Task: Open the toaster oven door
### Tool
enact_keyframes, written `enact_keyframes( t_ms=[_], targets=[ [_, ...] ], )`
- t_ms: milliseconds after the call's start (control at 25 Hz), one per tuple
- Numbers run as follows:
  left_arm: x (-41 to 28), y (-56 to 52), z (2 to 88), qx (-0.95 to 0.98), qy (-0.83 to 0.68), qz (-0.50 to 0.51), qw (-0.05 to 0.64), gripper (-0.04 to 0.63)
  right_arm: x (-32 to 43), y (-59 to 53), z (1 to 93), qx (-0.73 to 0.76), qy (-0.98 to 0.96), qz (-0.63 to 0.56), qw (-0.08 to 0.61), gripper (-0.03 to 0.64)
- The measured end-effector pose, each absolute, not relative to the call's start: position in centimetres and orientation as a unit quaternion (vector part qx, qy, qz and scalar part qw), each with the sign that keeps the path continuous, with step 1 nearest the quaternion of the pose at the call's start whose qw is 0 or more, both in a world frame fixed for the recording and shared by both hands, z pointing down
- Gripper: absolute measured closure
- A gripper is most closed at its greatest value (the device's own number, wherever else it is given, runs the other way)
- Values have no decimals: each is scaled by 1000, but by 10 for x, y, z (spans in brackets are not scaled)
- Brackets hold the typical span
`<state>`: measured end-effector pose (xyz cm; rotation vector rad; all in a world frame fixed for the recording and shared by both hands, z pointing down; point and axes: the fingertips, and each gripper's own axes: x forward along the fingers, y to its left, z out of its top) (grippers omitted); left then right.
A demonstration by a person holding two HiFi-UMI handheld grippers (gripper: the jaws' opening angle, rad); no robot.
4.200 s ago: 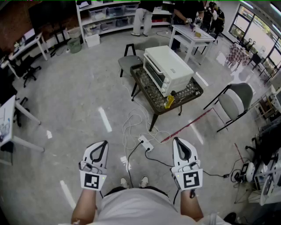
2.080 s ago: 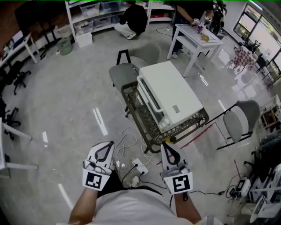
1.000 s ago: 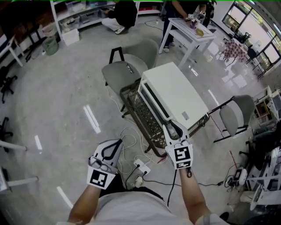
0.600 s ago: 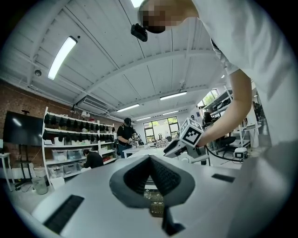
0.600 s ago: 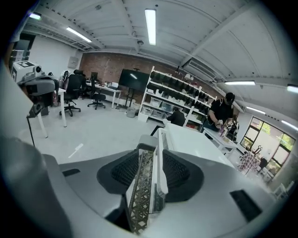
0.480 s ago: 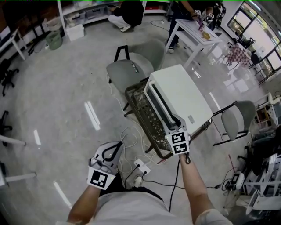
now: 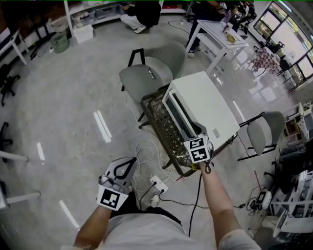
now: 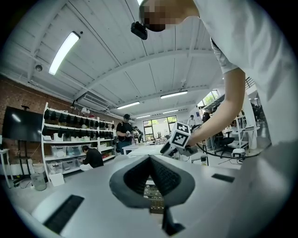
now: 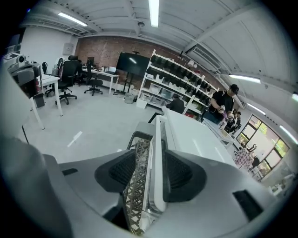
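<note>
The left tool (image 7: 128, 162), clenched on nothing, hangs low and well clear of the white toaster oven (image 7: 203, 110). The oven sits with its door shut on the dark lattice counter (image 7: 164, 124). The right tool (image 9: 151, 153), jaws parted, straddles the near end of the door handle (image 9: 158, 153) without clamping it. A bare strip of counter lies before the door, with open floor (image 7: 73, 112) beyond.

Open-plan lab or workshop. Brick wall (image 9: 102, 49) and ceiling tube lights (image 9: 153, 11). Storage shelving (image 9: 173, 86) stacked with bins. Wall screen (image 9: 132, 64) left of shelving, white desks (image 9: 49, 81) and office chairs (image 9: 95, 84) further left. Taped concrete floor (image 7: 73, 112) in front, power strip (image 7: 159, 184) lying loose.
</note>
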<state>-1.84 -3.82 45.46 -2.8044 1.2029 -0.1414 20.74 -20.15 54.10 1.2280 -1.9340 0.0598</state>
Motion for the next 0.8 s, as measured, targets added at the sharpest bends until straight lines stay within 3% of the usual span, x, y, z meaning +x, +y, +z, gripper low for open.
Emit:
enact_keyframes(
  t_ms=[440,800],
  targets=[
    [-29,-53,463,-923,380,-47,35,578,207,-214,568,486,-730,29,480,400],
    [-32,-57,469,-927,372,-48,24,580,208,-213,572,499,-717,29,486,410]
  ],
)
